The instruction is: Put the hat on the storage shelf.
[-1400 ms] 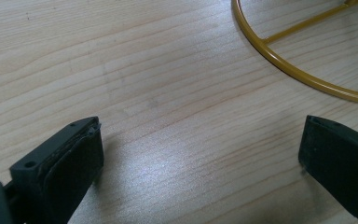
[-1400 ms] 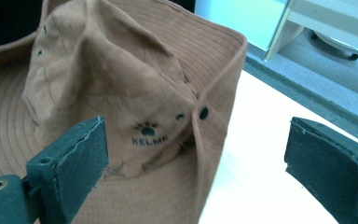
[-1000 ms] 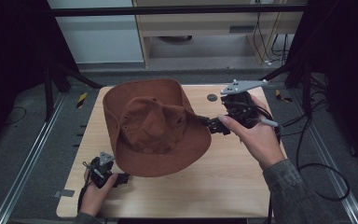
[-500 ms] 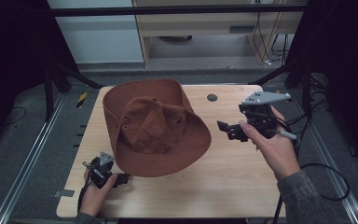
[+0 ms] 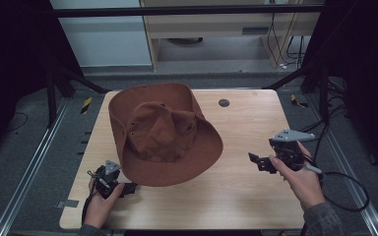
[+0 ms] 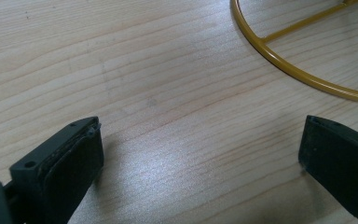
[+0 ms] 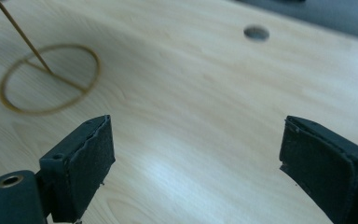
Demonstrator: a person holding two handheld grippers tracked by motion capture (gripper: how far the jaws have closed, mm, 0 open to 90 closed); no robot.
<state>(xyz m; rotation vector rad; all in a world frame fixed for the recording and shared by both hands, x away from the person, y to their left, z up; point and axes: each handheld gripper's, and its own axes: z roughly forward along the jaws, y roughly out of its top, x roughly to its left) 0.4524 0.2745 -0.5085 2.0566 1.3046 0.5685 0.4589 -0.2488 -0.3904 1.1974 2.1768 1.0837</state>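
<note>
- Two grippers are seen low over the wooden table (image 5: 246,196), each held in one hand.
- Right gripper (image 5: 256,161): its jaws are spread wide with nothing between them, having just narrowed slightly; it is held well apart from the brown hat (image 5: 162,135), to that hat's right.
- Left gripper (image 5: 128,188): its jaws are parted and empty, just beside the hat's near brim.
- The hat is perched on a yellow wire stand (image 7: 51,77), whose ring base rests on the table.
- A dark round hole (image 5: 223,103) is seen in the tabletop beyond the hat.
</note>
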